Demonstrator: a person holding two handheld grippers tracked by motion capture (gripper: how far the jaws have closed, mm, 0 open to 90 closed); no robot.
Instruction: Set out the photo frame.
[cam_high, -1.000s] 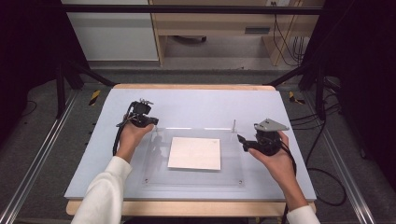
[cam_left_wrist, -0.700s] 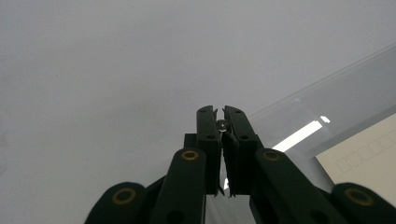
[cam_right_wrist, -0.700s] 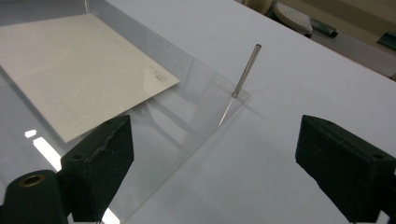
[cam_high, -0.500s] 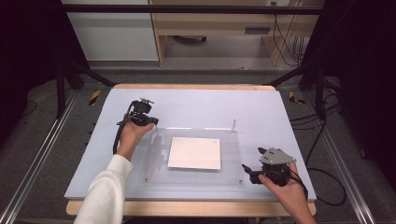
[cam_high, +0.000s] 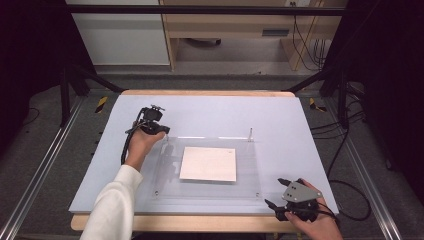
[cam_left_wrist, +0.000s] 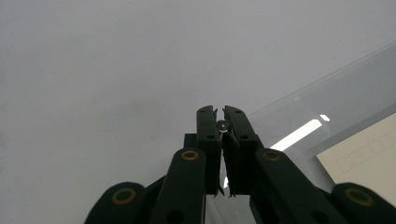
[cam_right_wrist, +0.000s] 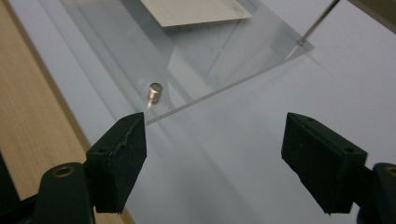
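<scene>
Movement since a second ago is confined to the right gripper (cam_high: 276, 196): it has been carried from beside the right edge of the clear plate (cam_high: 250, 172) down to the near right corner of that plate, close to the wooden front edge of the table (cam_high: 165, 222). Its jaws have just been closing a little, yet they are widely spread, and nothing is held between them. In the right gripper view, a small metal post (cam_right_wrist: 155, 93) is seen standing upright in the corner of the plate, just ahead of the jaws and nearer the left one, not touched. From this it is judged that the corner post is the next thing to be gripped, and that the gripper must be advanced a little further before the jaws are brought together on it.

The left gripper (cam_high: 159, 130) has been kept where it was, at the far left corner of the plate. Its jaws are pressed nearly together on a small metal screw head (cam_left_wrist: 223, 124), seen pinched between the tips in the left gripper view. A thin pin (cam_high: 250, 134) stands at the far right corner of the plate, untouched, and a white card (cam_high: 208, 163) lies under the plate's middle.
</scene>
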